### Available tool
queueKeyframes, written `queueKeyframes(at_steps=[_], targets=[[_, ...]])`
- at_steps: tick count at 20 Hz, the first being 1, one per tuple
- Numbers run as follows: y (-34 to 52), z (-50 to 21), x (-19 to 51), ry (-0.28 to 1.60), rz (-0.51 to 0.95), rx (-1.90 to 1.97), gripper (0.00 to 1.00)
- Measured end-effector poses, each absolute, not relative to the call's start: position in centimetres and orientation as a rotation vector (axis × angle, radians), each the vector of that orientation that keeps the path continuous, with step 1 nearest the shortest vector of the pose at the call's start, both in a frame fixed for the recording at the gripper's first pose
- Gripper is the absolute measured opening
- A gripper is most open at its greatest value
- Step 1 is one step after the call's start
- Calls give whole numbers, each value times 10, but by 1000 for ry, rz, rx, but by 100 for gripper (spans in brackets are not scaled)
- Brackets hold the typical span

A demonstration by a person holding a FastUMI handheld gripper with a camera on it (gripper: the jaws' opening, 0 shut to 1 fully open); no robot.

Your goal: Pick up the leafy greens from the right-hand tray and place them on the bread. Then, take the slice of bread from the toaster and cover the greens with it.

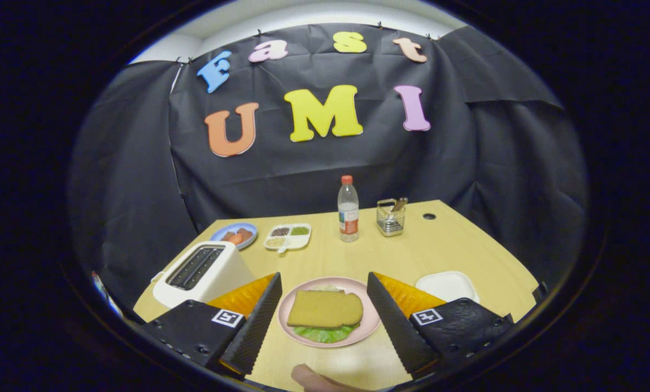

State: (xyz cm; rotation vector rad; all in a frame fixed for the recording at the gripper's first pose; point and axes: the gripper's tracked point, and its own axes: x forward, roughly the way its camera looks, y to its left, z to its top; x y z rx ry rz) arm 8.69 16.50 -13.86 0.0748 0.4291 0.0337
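So the wooden table (466, 245) takes up most of the scene, and on it the white toaster (202, 272) sits off beyond the left finger. Its slots look dark, and I can't make out any bread sticking up out of them, so I'd say the slice has already come out.

Next down in size: the pink plate (368, 326) sits right between the two fingers, just ahead of them. On it is a slice of bread (325, 308) lying flat, with leafy greens (325, 333) poking out from under its near edge and a pale sliver of something peeking out at the far side, probably the bottom slice, though that's hard to tell. The white tray (447, 284) just past the right finger looks bare.

The gripper (323, 318) is spread wide, holding nothing, one finger on each side of the plate without touching the sandwich.

My read: both steps look done. Greens are on, top slice is covering them, claw is let go. Next move, I think, calls for nothing fancy, just backing straight off without clipping the plate rim, or a small nudge if the top slice needs squaring up.

Smaller stuff at the back: a plastic water bottle (348, 209), a wire mesh holder (390, 218), a divided white dish (287, 237) with some seeds or spices, and a blue plate (235, 234) with reddish bits. A fingertip (311, 378) shows at the near table edge.
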Motion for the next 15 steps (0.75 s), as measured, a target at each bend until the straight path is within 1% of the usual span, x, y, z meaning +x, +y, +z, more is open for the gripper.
queueKeyframes(at_steps=[4, 10, 15], targets=[[153, -99, 55, 272, -33, -10, 96], [162, -57, -1, 120, -3, -50, 96], [161, -50, -35, 48, -5, -62, 96]])
